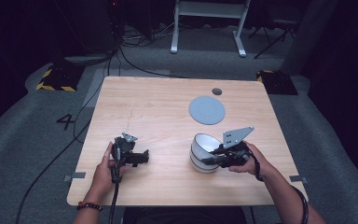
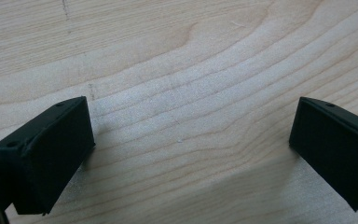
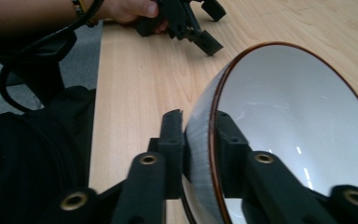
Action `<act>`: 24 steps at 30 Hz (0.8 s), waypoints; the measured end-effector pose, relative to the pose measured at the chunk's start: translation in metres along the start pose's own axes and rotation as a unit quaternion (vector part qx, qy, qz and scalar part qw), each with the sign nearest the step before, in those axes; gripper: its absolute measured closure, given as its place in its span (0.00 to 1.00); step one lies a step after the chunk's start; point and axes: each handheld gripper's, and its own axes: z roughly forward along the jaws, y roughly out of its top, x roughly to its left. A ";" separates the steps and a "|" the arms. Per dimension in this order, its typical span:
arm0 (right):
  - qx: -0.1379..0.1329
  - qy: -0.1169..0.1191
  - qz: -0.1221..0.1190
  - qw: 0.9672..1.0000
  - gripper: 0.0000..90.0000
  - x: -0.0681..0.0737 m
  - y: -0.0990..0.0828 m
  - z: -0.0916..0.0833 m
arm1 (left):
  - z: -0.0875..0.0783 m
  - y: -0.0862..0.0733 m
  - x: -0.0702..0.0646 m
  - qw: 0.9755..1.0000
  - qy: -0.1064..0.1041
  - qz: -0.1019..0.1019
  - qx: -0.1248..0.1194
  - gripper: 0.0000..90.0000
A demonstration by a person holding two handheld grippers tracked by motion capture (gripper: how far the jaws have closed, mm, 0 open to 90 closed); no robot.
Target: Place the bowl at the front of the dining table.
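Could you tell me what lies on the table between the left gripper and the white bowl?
Nothing: in the high view, only bare wooden table separates the left gripper from the white bowl, whose rim the right gripper clamps.

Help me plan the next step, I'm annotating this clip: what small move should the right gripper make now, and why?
Probably a gentle lift. The right gripper has one jaw inside and one outside the white bowl, clamped on its rim, and the bowl sits on the table. The grey disc beyond looks like a likely spot for it. The left gripper is open, idle.
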 end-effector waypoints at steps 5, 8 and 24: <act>0.000 0.002 0.000 1.000 0.90 0.001 0.000 0.000 | 0.000 0.000 0.000 1.000 0.001 0.002 0.001 0.00; 0.001 0.004 0.003 1.000 0.91 0.000 0.000 0.000 | 0.000 0.000 0.000 1.000 0.001 0.001 0.000 0.00; -0.016 0.000 0.006 1.000 0.91 0.002 0.005 -0.010 | 0.000 0.000 0.000 1.000 0.000 0.000 0.000 0.00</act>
